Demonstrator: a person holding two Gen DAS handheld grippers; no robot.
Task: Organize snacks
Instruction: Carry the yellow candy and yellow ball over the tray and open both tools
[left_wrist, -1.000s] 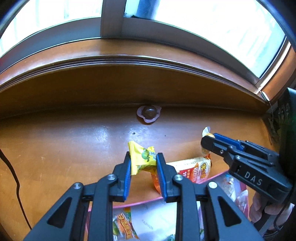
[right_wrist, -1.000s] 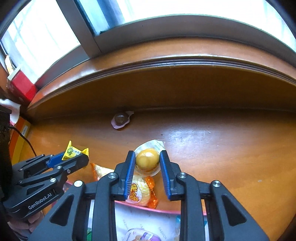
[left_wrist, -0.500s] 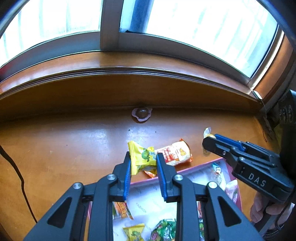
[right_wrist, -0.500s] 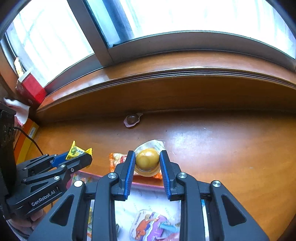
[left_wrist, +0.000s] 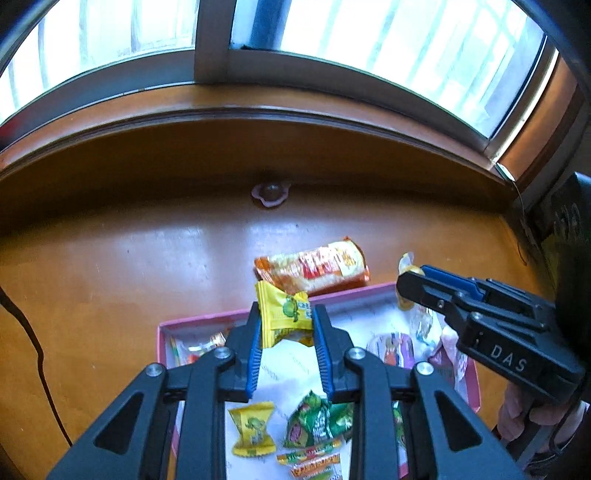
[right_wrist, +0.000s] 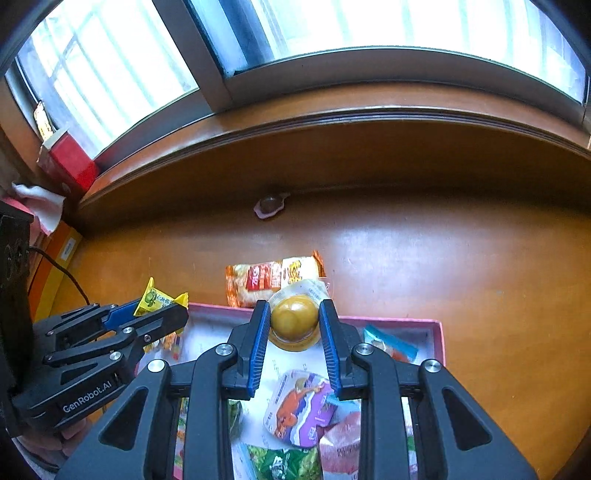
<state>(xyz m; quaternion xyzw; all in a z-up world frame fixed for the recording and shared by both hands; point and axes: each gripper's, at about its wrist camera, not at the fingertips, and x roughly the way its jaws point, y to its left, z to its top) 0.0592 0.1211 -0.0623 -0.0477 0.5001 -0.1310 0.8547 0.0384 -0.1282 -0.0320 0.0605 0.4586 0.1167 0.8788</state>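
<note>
Two hand-held grippers hang over a pink box (left_wrist: 369, 291) of snacks on a wooden desk (left_wrist: 110, 266) below a window. The left gripper (left_wrist: 285, 325) has its jaws closed on a yellow candy (left_wrist: 282, 314), pinched at the wrapper's middle so it hangs clear above the box's far edge. The right gripper (right_wrist: 293, 325) has its jaws clamped on a round jelly cup (right_wrist: 294, 317), gripped across its sides, also over the box. Both seem poised to drop their snacks inside. An orange cracker pack (left_wrist: 314, 267) lies on the desk, touching or just beside the box's far wall. A small brown sweet (left_wrist: 270, 192) sits well apart, near the back. Other wrapped snacks already lie in the box.
</note>
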